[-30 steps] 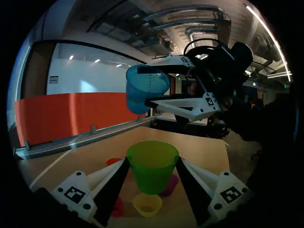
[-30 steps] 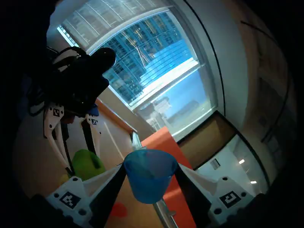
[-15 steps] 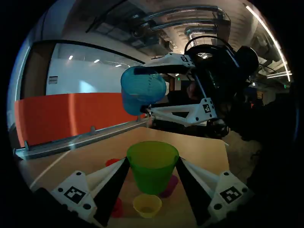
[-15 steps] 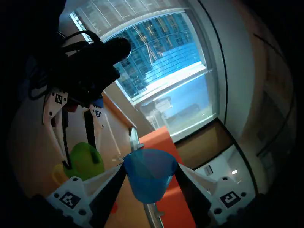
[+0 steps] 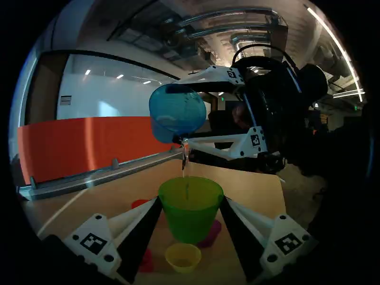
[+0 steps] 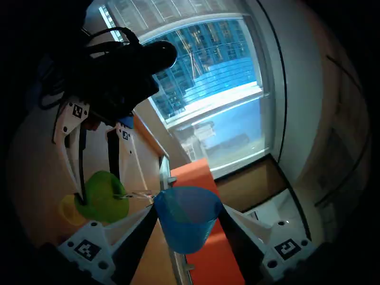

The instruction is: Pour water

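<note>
As it tilts, the translucent blue cup (image 5: 175, 116) trickles water (image 5: 183, 164).

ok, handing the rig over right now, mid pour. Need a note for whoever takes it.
Left gripper: shut on the green cup, which it holds upright.
Right gripper: shut on the blue cup, tipped above the green cup.
Done: a thin water stream runs from the blue cup's lip into the green cup.
Left: finish the pour, then probably level the blue cup and set both down. The fill level in the green cup is not readable.
</note>
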